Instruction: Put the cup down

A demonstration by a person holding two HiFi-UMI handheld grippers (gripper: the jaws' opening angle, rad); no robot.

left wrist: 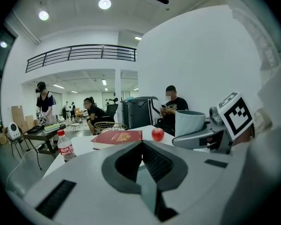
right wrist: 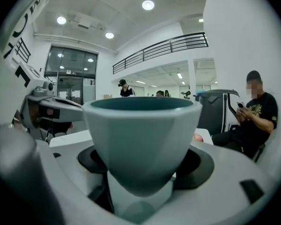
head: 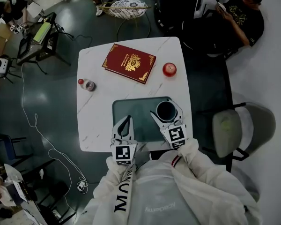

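A pale teal cup (head: 166,110) with a dark inside stands upright between the jaws of my right gripper (head: 166,110), over the right end of a dark green mat (head: 136,109). The right gripper view is filled by the cup (right wrist: 143,139), with the dark pads (right wrist: 91,161) pressed against its lower sides. Whether its foot touches the mat I cannot tell. My left gripper (head: 128,118) hangs over the mat's near left part, its jaws closed to a point with nothing in them. From the left gripper (left wrist: 141,144) the cup (left wrist: 191,122) shows at the right.
On the white table (head: 98,55) lie a red book (head: 129,62), a red apple (head: 169,69) and a small bottle on its side (head: 86,84). A grey chair (head: 239,130) stands to the right. A person (head: 239,18) sits beyond the far right corner.
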